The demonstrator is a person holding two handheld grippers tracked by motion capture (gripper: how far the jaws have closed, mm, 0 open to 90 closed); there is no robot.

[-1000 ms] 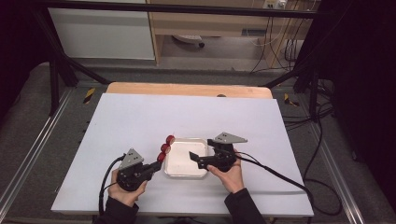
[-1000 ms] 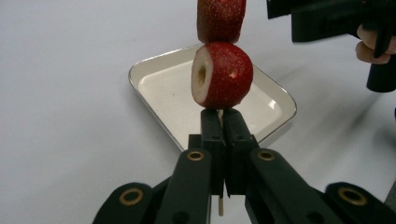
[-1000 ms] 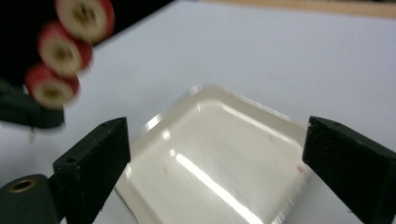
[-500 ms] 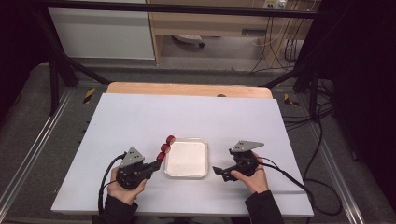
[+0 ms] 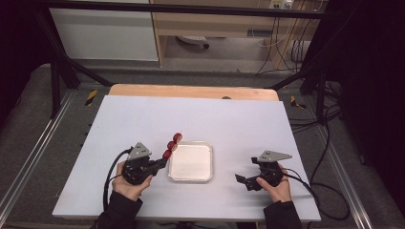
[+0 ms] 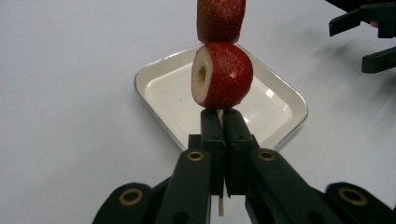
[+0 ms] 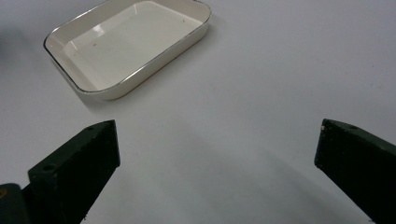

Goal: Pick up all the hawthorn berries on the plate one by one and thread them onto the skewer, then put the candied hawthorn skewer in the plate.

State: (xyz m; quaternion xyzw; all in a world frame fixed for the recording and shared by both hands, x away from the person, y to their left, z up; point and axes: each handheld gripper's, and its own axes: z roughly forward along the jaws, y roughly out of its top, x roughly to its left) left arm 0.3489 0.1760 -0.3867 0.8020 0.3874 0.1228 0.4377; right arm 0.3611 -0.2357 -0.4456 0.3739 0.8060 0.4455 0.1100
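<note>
Fruit skewer pinched at its stick by closed left gripper, red pieces raised over tray's corner at 10 o'clock. Tray empty; nothing laid in yet. Right gripper spread wide, idle at tray's 3 o'clock, well apart.

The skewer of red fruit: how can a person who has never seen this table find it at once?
Start at the white table and find the cream tray near its front edge. At the tray's left corner, the left tool is shut on a thin stick. That skewer carries the red fruit pieces, the one red thing there.
</note>
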